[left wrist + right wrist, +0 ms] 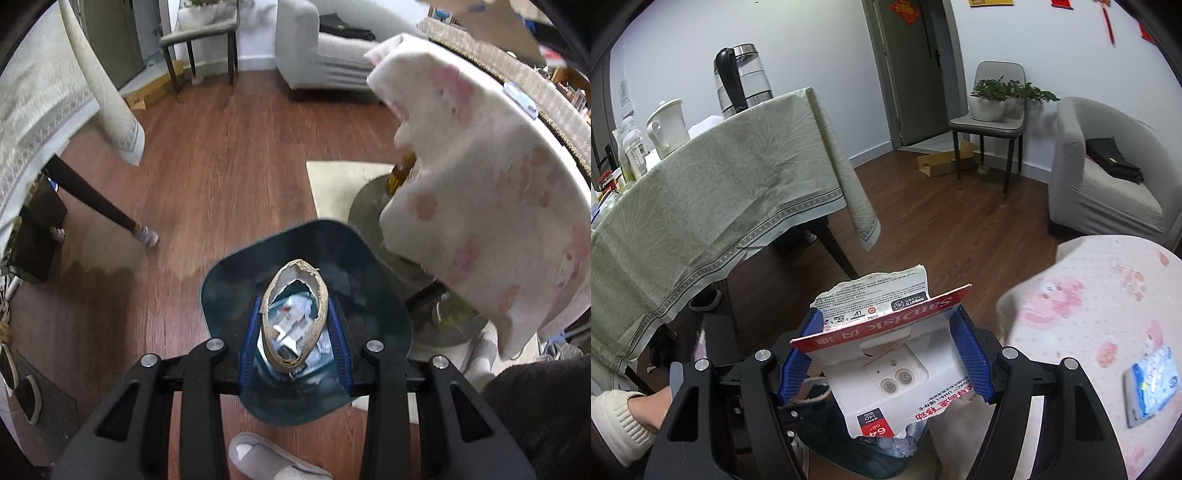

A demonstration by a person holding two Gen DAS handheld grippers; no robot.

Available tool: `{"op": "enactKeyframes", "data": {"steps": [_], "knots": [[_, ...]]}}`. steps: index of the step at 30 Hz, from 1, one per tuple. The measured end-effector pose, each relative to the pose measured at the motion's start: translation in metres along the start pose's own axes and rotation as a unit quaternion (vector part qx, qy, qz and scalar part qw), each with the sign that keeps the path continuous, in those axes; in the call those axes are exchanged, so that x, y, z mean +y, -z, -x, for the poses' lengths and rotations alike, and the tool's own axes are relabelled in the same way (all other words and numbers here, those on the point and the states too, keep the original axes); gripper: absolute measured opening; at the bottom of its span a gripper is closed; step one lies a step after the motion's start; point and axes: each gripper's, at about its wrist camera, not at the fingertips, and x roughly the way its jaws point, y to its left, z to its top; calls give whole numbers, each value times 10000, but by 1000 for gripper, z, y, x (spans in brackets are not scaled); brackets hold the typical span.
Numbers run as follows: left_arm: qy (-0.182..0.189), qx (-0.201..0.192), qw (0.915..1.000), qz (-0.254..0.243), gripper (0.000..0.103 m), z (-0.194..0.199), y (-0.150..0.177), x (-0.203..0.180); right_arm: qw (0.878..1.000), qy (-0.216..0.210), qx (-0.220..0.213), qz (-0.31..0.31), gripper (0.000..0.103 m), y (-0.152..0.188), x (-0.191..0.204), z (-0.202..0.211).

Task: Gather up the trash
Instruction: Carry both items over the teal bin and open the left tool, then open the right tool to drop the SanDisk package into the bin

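Torn card packaging (886, 347) reads "SanDisk" upside down on its red flap, with "A1" printed on the white panel behind and "64" near its lower edge.

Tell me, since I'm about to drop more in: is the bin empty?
No. Through the torn cardboard in the left gripper, crumpled wrappers lie in the dark bin.

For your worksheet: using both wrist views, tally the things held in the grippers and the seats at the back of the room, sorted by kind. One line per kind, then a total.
Cardboard ring, torn, held in the left gripper: 1
Torn memory-card package, held in the right gripper: 1
Grey dining chair: 1
Grey armchair: 1
Total: 4
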Motion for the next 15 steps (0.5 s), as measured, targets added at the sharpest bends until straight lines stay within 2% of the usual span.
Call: {"op": "enactKeyframes", "data": {"steps": [8,12,13,15], "knots": [[-46,425,9990,-116,38,-17,20,6,10000,-62,51,39,72,-6,14,-17],[44,589,9981,-189,41,-23,28,7,9999,-73,106,62,72,-7,19,-26],[39,597,9980,-189,42,-25,28,7,9999,-69,120,76,72,-7,21,-28],[47,673,9976,-184,55,-27,31,10,9998,-63,162,88,72,-6,23,-32]]}}
